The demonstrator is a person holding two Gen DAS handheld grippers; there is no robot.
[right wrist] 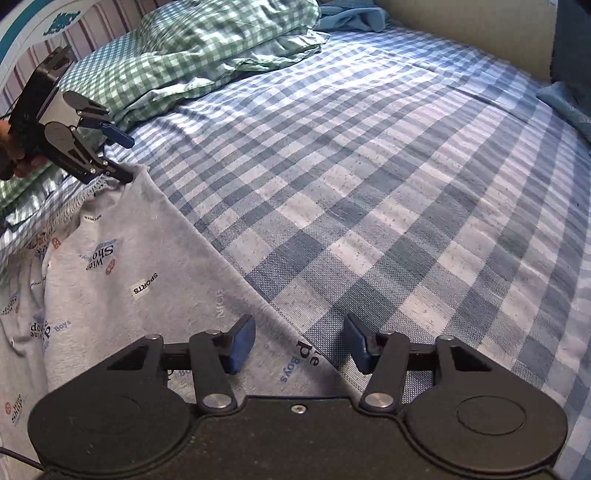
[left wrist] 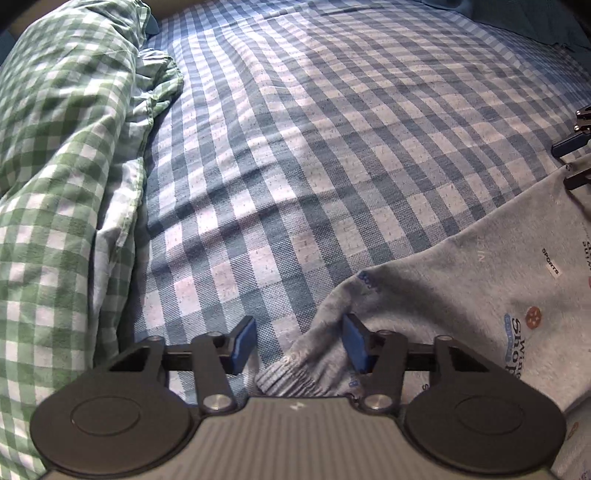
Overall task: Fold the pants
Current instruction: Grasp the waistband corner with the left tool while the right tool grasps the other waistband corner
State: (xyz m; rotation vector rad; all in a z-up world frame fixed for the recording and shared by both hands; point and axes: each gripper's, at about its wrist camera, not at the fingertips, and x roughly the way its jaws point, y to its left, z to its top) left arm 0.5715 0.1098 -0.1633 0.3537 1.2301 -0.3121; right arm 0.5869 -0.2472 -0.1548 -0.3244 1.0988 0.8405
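Note:
Grey printed pants [left wrist: 480,266] lie on the blue checked bed sheet [left wrist: 332,129], at the lower right of the left wrist view and the lower left of the right wrist view [right wrist: 129,258]. My left gripper [left wrist: 299,343] is open, with the ribbed cuff end of the pants between its jaws. It also shows in the right wrist view [right wrist: 123,157], open at a corner of the pants. My right gripper [right wrist: 299,343] is open over the near edge of the pants. Its fingertips [left wrist: 569,146] show at the right edge of the left wrist view.
A rumpled green checked duvet [left wrist: 62,166] lies along the side of the bed, also seen in the right wrist view [right wrist: 207,48]. A teal cloth [right wrist: 354,18] lies at the far end. The blue checked sheet [right wrist: 388,166] stretches ahead.

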